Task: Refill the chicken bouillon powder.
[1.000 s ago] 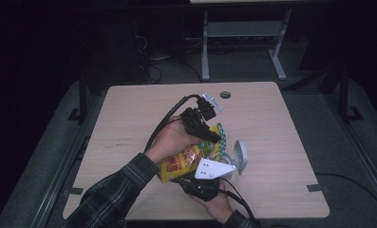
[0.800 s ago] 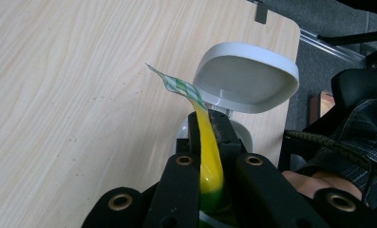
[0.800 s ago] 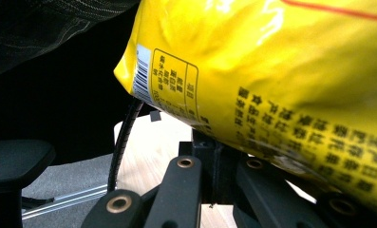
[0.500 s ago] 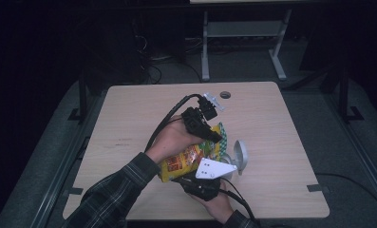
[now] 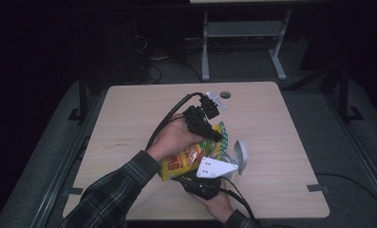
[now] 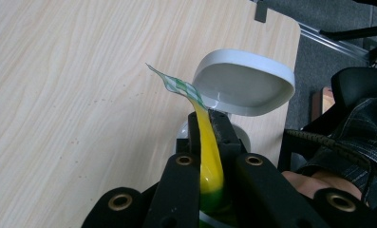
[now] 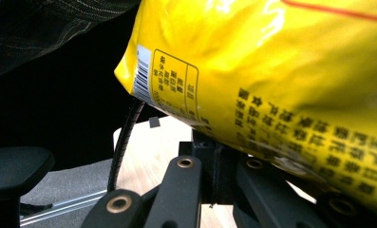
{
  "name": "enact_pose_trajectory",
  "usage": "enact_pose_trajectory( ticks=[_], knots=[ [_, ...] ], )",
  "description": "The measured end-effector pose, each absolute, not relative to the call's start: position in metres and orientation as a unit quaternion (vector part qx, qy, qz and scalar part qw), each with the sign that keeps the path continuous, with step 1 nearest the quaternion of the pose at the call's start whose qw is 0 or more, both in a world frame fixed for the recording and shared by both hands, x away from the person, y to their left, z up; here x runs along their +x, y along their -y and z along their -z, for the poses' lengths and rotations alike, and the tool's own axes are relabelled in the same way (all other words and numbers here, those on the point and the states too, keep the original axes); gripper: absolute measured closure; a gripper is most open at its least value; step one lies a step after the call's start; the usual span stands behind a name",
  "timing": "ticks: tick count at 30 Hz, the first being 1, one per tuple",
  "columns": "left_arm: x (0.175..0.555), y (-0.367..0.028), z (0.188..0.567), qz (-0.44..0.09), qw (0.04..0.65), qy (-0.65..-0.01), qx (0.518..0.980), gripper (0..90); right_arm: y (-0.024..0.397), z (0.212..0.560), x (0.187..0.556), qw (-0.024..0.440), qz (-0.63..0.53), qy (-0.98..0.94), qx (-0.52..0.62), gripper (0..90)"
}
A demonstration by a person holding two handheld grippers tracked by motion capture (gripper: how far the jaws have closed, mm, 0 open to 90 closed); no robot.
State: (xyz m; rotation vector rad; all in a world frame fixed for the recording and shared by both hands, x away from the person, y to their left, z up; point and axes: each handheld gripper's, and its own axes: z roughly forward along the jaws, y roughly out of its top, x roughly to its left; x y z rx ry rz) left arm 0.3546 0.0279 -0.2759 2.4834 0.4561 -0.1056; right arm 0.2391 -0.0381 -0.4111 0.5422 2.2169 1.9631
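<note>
While both my grippers clench it at centre frame, the glossy yellow crinkled plastic snack bag (image 5: 188, 159) hangs over pale woodgrain table (image 5: 138, 114): left gripper (image 6: 206, 124) pinches its green-checked top edge, right gripper (image 5: 202, 183) its bottom, beside a smooth white rounded bowl (image 6: 243, 83).

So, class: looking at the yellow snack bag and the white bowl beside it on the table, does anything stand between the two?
Nothing visible does. The left gripper is shut on the bag's top edge, and the white bowl lies directly beyond that edge with nothing in between. The right gripper pinches the bag's other end.
</note>
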Motion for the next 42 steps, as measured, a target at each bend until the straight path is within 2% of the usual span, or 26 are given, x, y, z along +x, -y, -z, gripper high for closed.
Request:
enact_pose_trajectory(
  ticks=[42],
  knots=[
    [0.354, -0.02, 0.277, 0.038, 0.286, -0.171, 0.942, 89.7, 0.038, 0.409, 0.238, 0.066, -0.657, -0.729, 0.177, 90.0]
  ],
)
